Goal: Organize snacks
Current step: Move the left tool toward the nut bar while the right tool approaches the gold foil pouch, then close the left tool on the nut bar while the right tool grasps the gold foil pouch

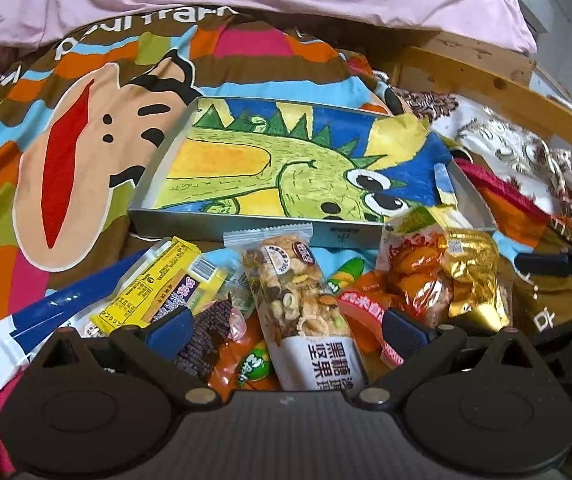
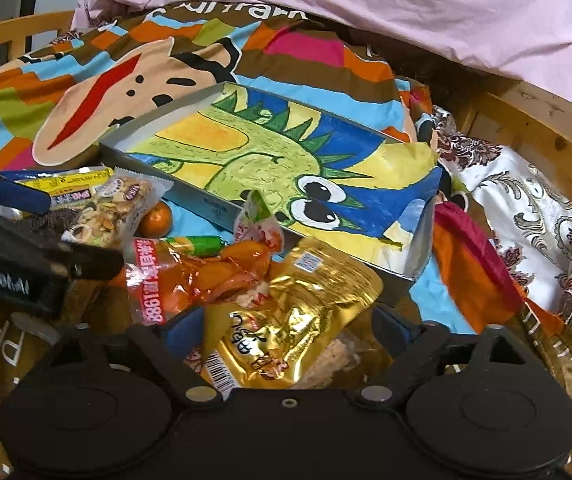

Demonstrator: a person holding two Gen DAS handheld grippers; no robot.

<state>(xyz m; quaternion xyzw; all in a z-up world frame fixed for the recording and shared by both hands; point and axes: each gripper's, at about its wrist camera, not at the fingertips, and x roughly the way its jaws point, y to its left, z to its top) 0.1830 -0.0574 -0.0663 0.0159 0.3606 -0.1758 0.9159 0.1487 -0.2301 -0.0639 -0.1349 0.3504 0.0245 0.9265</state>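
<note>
right gripper (image 2: 286, 328) straddles the gold pouch (image 2: 286, 312) near the tray (image 2: 190, 196) on the bed, jaws not yet pinching. left gripper (image 1: 286, 328) open over the nut bar (image 1: 298, 304). close squarely on the pouch alone - lift clear, set into tray.

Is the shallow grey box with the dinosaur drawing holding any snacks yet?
No snacks yet. The grey box shows only the dinosaur drawing inside; the snack packets all lie outside, in front of it.
</note>
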